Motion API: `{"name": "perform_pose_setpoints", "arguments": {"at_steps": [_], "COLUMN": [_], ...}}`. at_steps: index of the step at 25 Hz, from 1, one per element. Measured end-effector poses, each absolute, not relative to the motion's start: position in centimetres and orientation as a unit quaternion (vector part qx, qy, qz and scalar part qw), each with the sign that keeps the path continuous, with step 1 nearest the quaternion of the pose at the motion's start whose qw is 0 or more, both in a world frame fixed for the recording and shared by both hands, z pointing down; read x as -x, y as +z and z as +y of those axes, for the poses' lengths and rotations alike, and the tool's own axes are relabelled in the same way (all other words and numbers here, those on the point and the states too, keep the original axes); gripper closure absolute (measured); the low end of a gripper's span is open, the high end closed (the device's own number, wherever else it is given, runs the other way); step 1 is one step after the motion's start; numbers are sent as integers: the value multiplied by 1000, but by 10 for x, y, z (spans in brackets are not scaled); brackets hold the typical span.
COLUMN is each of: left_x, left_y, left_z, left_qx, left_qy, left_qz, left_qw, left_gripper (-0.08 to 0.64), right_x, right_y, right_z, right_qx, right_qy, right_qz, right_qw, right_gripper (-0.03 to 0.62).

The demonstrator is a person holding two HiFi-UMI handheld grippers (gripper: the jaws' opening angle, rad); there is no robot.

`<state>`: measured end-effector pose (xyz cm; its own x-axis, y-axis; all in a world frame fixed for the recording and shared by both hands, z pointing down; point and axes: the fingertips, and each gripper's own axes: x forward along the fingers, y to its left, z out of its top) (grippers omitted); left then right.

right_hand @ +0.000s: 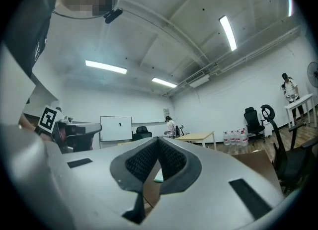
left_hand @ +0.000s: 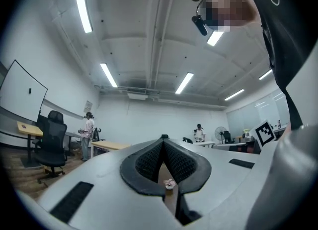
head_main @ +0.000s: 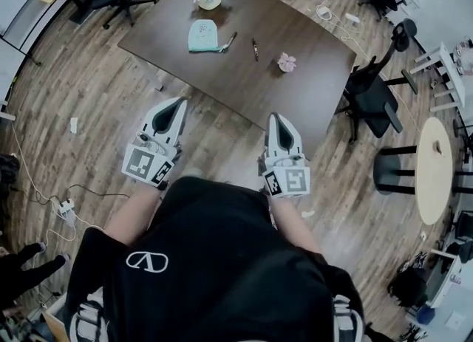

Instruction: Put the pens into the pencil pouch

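While both claws sit clenched on nothing, I hold the left gripper (head_main: 178, 105) and right gripper (head_main: 276, 119) by the table's (head_main: 310, 97) near edge. The pencil pouch (head_main: 203, 35) lies towards the far edge, left of centre. One pen (head_main: 230, 40) slants just off its right side, and a second pen (head_main: 255, 49) lies further right, its long axis running near-to-far. Everything sits well ahead of me. I judge the right claw nearer the second pen and the left better placed for the pouch.
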<state>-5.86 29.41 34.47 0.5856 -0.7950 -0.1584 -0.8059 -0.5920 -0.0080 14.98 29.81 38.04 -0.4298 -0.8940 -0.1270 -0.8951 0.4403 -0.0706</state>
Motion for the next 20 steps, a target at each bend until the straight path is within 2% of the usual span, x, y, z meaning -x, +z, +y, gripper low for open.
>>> {"name": "perform_pose_setpoints", "arguments": {"at_steps": [8,20], "left_x": [74,125], "left_y": [350,346], "left_z": [247,37], "left_qx": [882,906], "left_qy": [58,79], "left_qz": [466,413], "left_qw": [44,40], "left_gripper": [558,558], "right_x": [-144,-94], "right_y": [391,380], "right_z": [247,71], "right_qx": [524,573], "right_qy": [-5,17], "right_qz": [848,818], "right_qw": [80,55], "right_gripper": [594,594]}}
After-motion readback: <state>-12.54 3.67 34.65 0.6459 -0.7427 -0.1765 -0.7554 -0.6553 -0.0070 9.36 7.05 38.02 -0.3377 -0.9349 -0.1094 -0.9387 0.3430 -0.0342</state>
